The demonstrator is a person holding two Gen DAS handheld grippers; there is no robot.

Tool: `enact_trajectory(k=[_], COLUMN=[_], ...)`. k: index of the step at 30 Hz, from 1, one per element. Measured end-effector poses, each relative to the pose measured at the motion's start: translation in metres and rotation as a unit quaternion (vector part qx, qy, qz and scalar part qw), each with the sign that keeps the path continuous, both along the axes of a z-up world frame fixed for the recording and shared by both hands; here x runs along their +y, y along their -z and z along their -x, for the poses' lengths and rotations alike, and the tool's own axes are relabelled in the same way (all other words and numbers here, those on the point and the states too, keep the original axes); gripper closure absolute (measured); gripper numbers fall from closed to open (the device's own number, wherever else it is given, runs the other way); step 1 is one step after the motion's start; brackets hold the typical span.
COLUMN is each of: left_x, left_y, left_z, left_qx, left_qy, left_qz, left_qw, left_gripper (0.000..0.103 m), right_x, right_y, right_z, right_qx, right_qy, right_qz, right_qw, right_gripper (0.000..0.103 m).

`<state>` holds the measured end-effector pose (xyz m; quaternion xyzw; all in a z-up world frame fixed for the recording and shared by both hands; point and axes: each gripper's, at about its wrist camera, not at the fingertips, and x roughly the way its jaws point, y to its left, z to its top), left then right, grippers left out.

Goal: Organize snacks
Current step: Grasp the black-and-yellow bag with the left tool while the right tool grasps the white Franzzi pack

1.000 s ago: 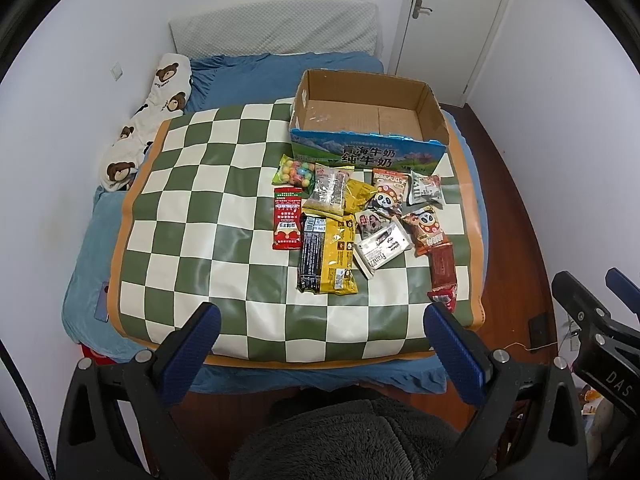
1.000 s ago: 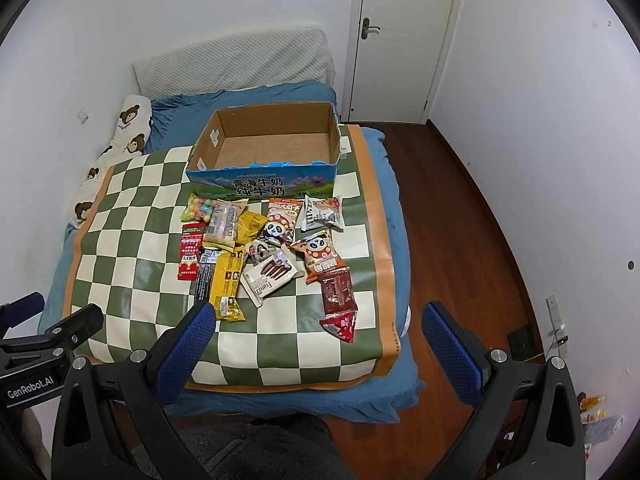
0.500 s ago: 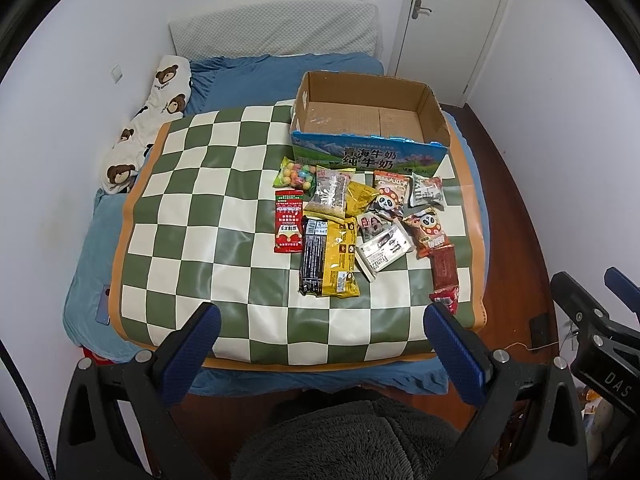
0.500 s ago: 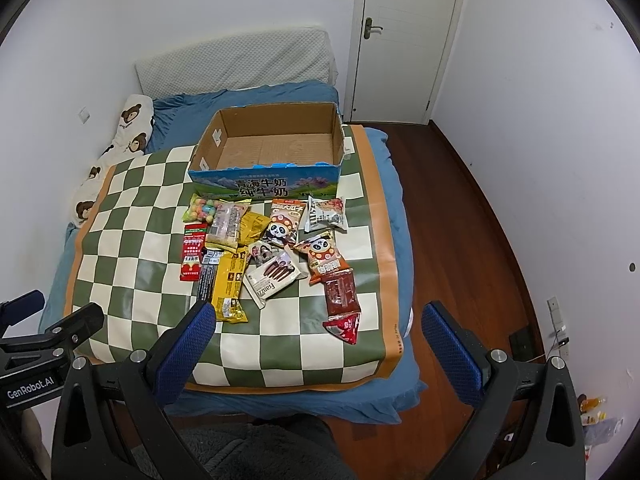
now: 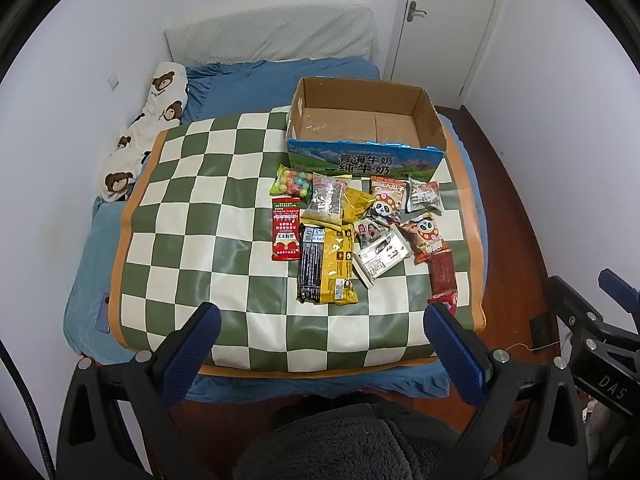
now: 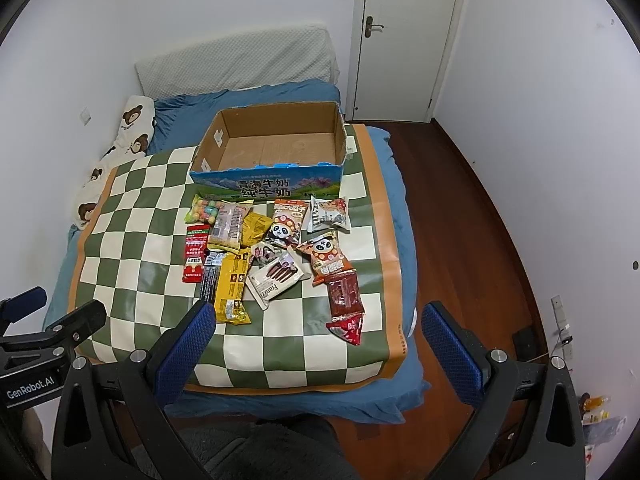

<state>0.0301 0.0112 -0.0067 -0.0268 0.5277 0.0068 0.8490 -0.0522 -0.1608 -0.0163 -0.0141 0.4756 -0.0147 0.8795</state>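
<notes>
White walls and a closed door (image 6: 404,40) frame a bed (image 5: 256,76) spread with a green-and-white checkered mat (image 5: 192,208). From left to right across the mat's far right half lie a red sachet (image 5: 285,229), a candy bag (image 5: 291,186), a black bar (image 5: 311,264), a yellow packet (image 5: 339,268), a white Franzzi pack (image 6: 276,280), two panda-print packs and a dark red pouch (image 6: 345,295). An open cardboard box (image 6: 276,148) sits at the mat's far edge, nothing inside. Left gripper (image 5: 320,346) and right gripper (image 6: 318,344) hover off the bed's near edge, fingers spread wide, holding nothing.
</notes>
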Motion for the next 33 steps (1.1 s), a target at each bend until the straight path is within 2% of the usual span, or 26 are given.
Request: enact_trajectory(k=[4,8,11,14,15,22,25,28,33], left_x=[0.001,0.005,0.011,0.017,0.017,0.009,0.014,0.019,0.016], left_y=[0.006,0.033,0.07,0.112,0.131,0.221,0.248,0.273,0.312], left_z=[-0.008,-0.029,-0.053,-0.081,-0.093,-0.144,-0.16,-0.173,-0.178], left_qx=[-0.006,-0.011,0.01,0.047,0.069,0.149,0.168,0.191,0.237], left_qy=[-0.003,-0.014,-0.021,-0.02,-0.016,0.013,0.011,0.006,0.008], left_qz=[-0.004,-0.032,-0.053,-0.05,-0.046,-0.029,-0.036,-0.016,0.014], left_qw=[1.0,0.9993,0.9983,0.9974,0.9964,0.9883,0.985,0.9815,0.9713], left_gripper=[0.0,0.0,0.0,0.0,0.0,0.0,0.0,0.0,0.0], right_x=[-0.003,-0.012,-0.02,-0.026,-0.028,-0.042,-0.038,-0.028,-0.013], right_y=[0.004,0.025,0.061,0.104,0.124,0.229,0.259,0.29,0.339], right_z=[-0.004,-0.022,-0.047,-0.074,-0.085,-0.141,-0.159,-0.181,-0.214], right_qx=[0.004,0.024,0.056,0.089,0.102,0.176,0.191,0.206,0.249], right_qy=[0.005,0.022,0.035,0.052,0.06,0.111,0.127,0.136,0.163], right_qz=[-0.01,-0.042,-0.081,-0.103,-0.119,-0.194,-0.196,-0.198,-0.22], right_qw=[1.0,0.999,0.995,0.989,0.986,0.959,0.953,0.948,0.929], right_gripper=[0.0,0.0,0.0,0.0,0.0,0.0,0.0,0.0,0.001])
